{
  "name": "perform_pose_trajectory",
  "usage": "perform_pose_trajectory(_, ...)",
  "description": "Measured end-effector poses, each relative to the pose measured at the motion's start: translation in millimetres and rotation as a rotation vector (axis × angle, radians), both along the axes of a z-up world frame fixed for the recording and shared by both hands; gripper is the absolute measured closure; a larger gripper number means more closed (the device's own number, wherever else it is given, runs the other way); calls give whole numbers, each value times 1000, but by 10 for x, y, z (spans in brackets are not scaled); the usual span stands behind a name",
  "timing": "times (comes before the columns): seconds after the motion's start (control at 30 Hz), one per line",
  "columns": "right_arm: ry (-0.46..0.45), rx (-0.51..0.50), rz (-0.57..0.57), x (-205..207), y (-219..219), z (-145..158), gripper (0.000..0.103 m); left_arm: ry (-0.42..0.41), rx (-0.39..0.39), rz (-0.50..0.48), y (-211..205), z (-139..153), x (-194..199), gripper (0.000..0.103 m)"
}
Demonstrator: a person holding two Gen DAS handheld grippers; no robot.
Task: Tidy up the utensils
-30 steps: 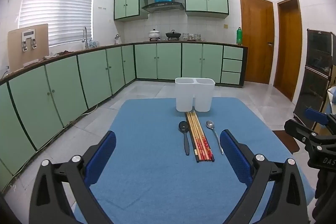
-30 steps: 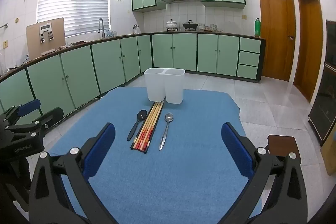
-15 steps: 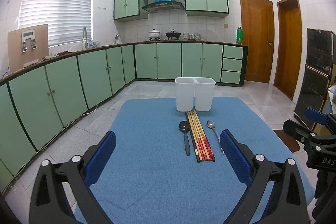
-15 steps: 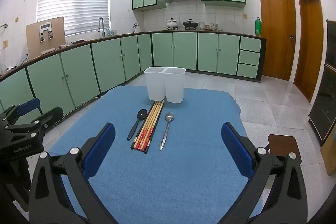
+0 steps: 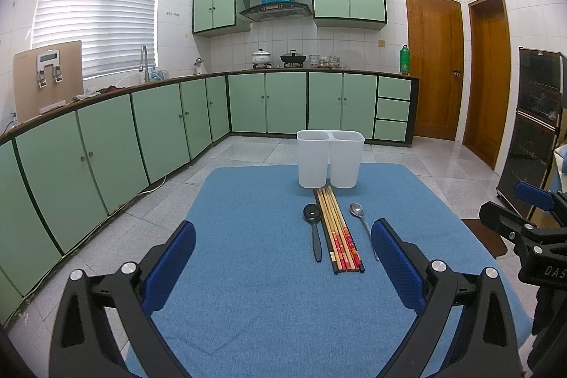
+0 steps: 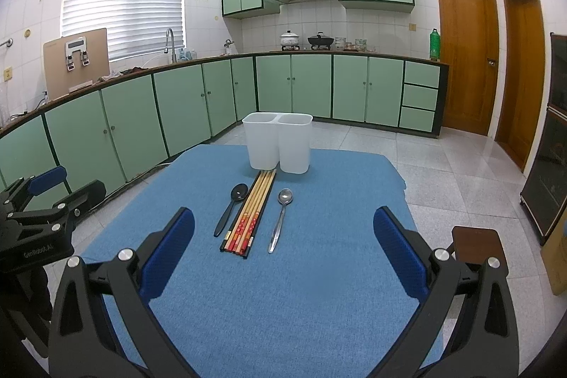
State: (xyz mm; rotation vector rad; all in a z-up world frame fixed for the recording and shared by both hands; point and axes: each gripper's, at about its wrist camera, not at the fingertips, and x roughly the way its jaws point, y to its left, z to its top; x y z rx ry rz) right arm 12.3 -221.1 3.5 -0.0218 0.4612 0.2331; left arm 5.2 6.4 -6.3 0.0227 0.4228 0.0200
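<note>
On the blue bench [image 5: 248,289], nothing has shifted since a second ago: twin white bins [image 5: 330,158] at twelve o'clock, chopsticks [image 5: 338,229] between black spoon [image 5: 313,229] and steel spoon [image 5: 359,218], both grippers' jaws spread, empty, so sorting hasn't begun

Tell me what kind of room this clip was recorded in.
A home kitchen, most likely: green cabinets under a counter, a range hood above pots on a stove, and a sink faucet by the window.
</note>
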Motion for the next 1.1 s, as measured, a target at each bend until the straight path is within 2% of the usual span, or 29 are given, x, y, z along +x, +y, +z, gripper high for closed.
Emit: perform_pose_trajectory(1.1, 28, 4, -11, 64, -14, -81, 5, 20, 7, 5, -6, -41, 37, 6)
